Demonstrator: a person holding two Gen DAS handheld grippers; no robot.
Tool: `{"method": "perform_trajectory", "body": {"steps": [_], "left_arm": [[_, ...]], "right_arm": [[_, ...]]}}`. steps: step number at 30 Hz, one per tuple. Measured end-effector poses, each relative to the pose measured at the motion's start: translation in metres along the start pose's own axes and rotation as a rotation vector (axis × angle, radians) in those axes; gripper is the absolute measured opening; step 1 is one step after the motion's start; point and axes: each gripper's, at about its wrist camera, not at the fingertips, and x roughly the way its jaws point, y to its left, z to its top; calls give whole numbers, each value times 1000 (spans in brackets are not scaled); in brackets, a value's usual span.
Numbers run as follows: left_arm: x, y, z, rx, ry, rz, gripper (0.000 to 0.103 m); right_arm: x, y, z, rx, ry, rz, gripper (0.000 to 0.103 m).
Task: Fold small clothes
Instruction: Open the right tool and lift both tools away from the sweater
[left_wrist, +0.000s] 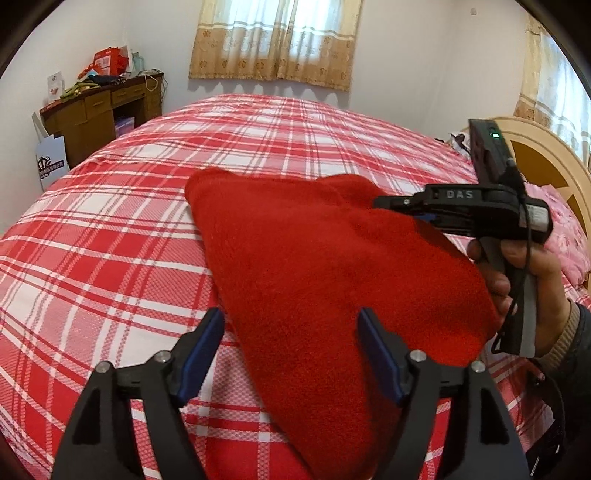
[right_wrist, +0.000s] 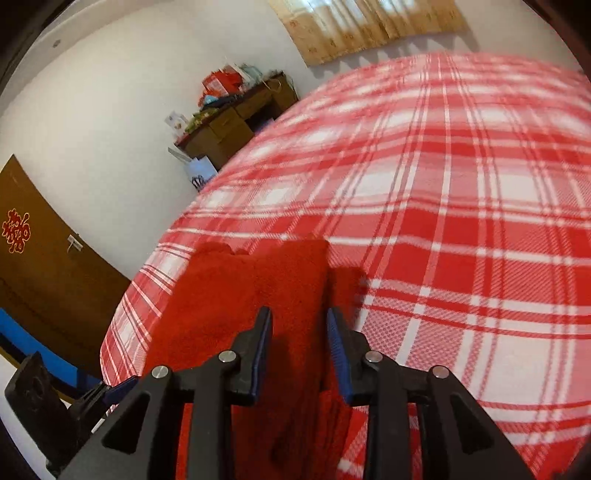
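Red cloth (left_wrist: 332, 266) laid flat on bed (left_wrist: 110, 258) w/ plaid cover, prob for next fold. Left claw (left_wrist: 291, 350) wide, straddling near edge, nothing pinched. Right claw (right_wrist: 299, 350) narrow gap over cloth edge, pads not pressing it.

Left wrist view: camera rides behind its own pair of black fingers with blue pads (left_wrist: 291, 354), tilted down, close over the red fleece garment (left_wrist: 317, 266) on the red-and-white plaid bedspread (left_wrist: 110, 236), facing the beige curtained window (left_wrist: 275, 40) at 12 o'clock, with the other black handheld gripper (left_wrist: 384, 203) entering at 3 o'clock. Right wrist view: same low, close, downward pose behind its own blue-padded fingers (right_wrist: 299, 350), frame rolled so the bed runs toward 1 o'clock and a brown wooden door (right_wrist: 48, 266) sits at 9 o'clock. Shared: garment (right_wrist: 255, 291), bedspread (right_wrist: 461, 229), window curtain (right_wrist: 369, 26), cluttered brown wooden desk (left_wrist: 99, 107) (right_wrist: 236, 118).
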Motion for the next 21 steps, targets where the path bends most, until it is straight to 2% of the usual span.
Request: {"method": "perform_trajectory", "body": {"steps": [2,4,6,10,11,13,17,19,21], "left_arm": [[-3,1,2,-5,-11,-2,77],[-7,3,6,-14,-31,2,81],[-9,5,8,-21,-51,16,91],[-5,10,9,-16,-58,61,92],[-3,12,8,-20,-55,65,92],[1,16,6,-29,-49,70,92],[17,17,-3,-12,3,79,95],[19,19,-6,-31,7,79,98],[17,20,-5,-47,11,73,98]], "right_arm": [[-17,9,-2,-20,-41,-14,39],[-31,19,-7,-36,-68,17,40],[-40,33,-14,-63,-76,53,41],[-34,61,-39,-151,2,151,42],[-27,62,-45,-158,28,131,43],[-4,48,-55,-122,104,35,43],[-5,27,-56,-36,87,122,43],[-11,31,-57,-49,94,109,43],[-24,40,-59,-57,64,78,43]]}}
